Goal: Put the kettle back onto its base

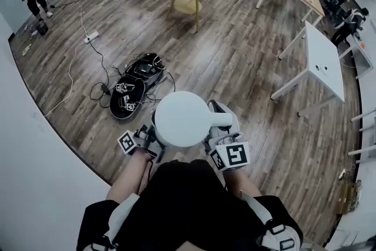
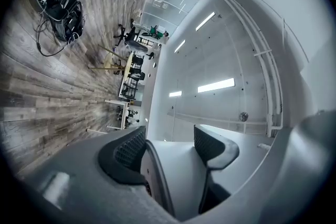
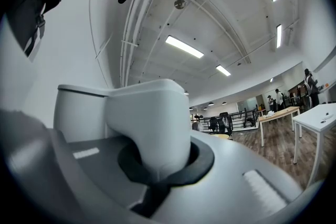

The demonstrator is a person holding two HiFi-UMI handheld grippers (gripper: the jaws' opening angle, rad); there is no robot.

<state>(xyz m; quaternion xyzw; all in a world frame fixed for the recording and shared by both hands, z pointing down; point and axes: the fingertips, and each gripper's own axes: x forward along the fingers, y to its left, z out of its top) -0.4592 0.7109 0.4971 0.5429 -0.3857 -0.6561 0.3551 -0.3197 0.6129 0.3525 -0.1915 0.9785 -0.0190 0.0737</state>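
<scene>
Above wood floor point(image 1: 235, 56), kettle point(image 1: 182, 119) upright, handle point(image 1: 221, 119) rightward.

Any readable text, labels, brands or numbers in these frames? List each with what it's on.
No readable text in any view.
kettle: plain white, no label or brand showing.
left marker cube, right marker cube: black-and-white square patterns, no letters.
black bin on the floor: similar marker patterns inside, too small to read.

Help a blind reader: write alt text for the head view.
A white kettle is held above a wood floor, left gripper on its body, right gripper on its handle. A black bag of cables lies beyond.
</scene>
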